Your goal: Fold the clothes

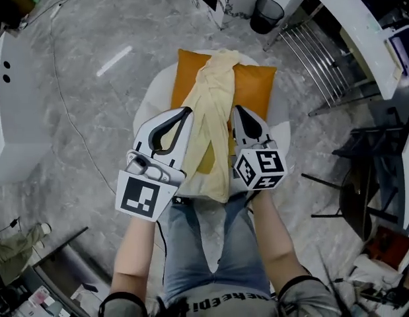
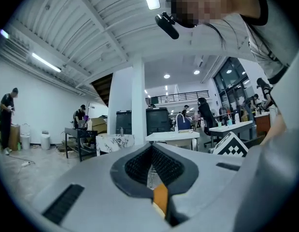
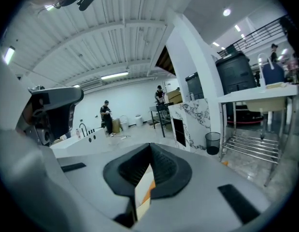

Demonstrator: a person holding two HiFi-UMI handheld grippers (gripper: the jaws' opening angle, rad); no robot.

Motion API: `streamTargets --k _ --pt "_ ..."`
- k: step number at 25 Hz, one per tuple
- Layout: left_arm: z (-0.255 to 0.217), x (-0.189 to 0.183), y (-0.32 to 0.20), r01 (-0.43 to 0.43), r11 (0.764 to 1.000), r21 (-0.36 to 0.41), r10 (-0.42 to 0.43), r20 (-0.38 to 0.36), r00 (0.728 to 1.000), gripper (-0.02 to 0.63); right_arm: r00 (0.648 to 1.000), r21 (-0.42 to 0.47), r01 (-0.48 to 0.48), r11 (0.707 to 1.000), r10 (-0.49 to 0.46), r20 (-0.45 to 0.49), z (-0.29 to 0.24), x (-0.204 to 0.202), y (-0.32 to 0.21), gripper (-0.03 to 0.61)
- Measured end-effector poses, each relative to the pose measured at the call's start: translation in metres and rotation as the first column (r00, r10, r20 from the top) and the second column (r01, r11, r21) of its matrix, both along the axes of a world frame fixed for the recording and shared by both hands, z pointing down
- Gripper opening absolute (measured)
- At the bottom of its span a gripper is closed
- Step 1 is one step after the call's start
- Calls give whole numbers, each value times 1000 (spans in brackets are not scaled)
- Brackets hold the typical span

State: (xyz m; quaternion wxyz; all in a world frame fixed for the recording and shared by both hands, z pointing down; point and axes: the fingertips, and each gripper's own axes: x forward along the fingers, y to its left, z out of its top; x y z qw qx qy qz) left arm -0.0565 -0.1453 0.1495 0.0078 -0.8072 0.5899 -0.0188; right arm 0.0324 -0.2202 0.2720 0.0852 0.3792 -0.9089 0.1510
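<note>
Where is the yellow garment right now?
In the head view, centre: the pale yellow garment runs bunched between the left gripper and the right gripper, its far end lying on the orange cloth on the round white table.

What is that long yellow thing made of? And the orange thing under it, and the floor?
The yellow garment looks like soft, thin, matte cloth: it bunches into long folds. The orange cloth beneath seems to be fabric too, smooth and dull. The floor looks like polished grey marble or marble-look tile, with pale veins and a light's reflection.
</note>
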Motion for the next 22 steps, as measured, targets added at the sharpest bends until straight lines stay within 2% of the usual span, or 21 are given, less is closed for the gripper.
streamTargets --k 3,9,14,22 --pt "-9 -11 13 -83 996 -13 83 12 996 3 994 -11 -112 994 112 18 -8 5 17 2" --pt "-11 -35 34 -171 985 -8 171 25 985 3 973 -17 -233 972 233 -7 -1 6 41 2" --pt "18 -40 35 -227 973 -30 227 -2 974 3 963 -69 -267 961 263 -66 41 17 54 3" --pt "95 -21 32 -291 953 -84 290 -25 957 3 951 -189 -285 940 253 -178 157 53 76 3"
